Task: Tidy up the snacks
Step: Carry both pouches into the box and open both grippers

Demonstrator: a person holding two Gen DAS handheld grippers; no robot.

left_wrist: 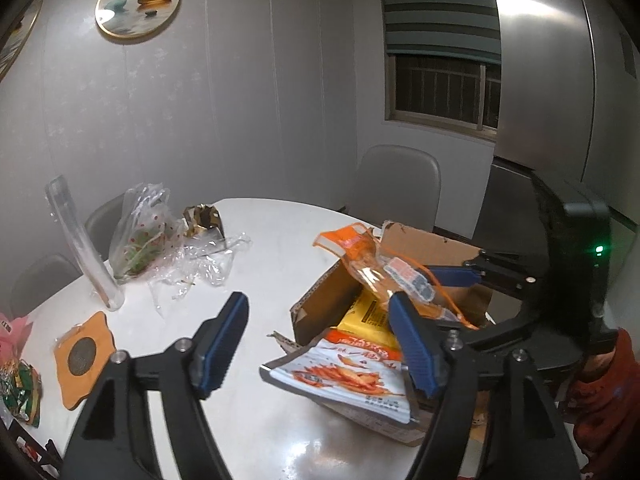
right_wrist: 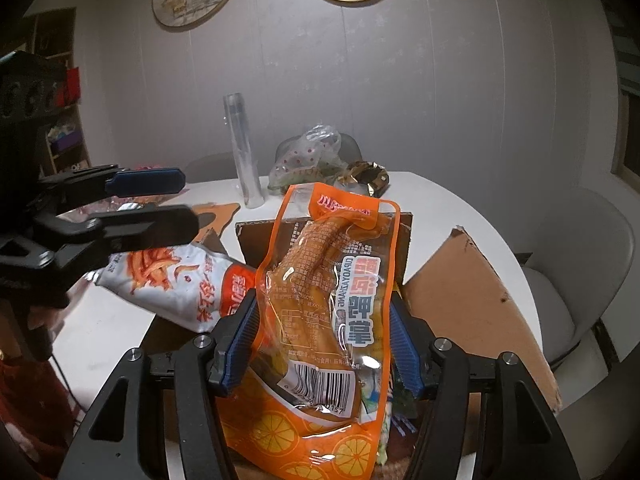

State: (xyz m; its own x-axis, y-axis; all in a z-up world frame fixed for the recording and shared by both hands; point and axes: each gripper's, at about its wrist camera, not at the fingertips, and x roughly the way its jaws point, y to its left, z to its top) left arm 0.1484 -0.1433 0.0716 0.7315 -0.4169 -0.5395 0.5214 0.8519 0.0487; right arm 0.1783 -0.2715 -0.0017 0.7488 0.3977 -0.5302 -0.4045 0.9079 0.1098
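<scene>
An open cardboard box (left_wrist: 320, 292) sits on the white table (left_wrist: 272, 248), with a yellow packet (left_wrist: 368, 312) inside it. My right gripper (right_wrist: 322, 340) is shut on an orange clear-window snack packet (right_wrist: 320, 280) and holds it upright over the box; in the left wrist view that packet (left_wrist: 372, 264) hangs above the box in the right gripper (left_wrist: 440, 292). A white snack bag (left_wrist: 344, 376) printed with red strips lies over the box's near edge. My left gripper (left_wrist: 318, 344) is open just above that bag, its right finger over the bag, and nothing is pinched.
A clear tube (left_wrist: 80, 240), a crumpled plastic bag (left_wrist: 140, 240), a gold wrapper (left_wrist: 202, 220) and an orange coaster (left_wrist: 82, 356) stand on the table's left side. Green packets (left_wrist: 20, 392) lie at the left edge. A chair (left_wrist: 400, 184) is behind. A red sleeve (left_wrist: 604, 400) shows right.
</scene>
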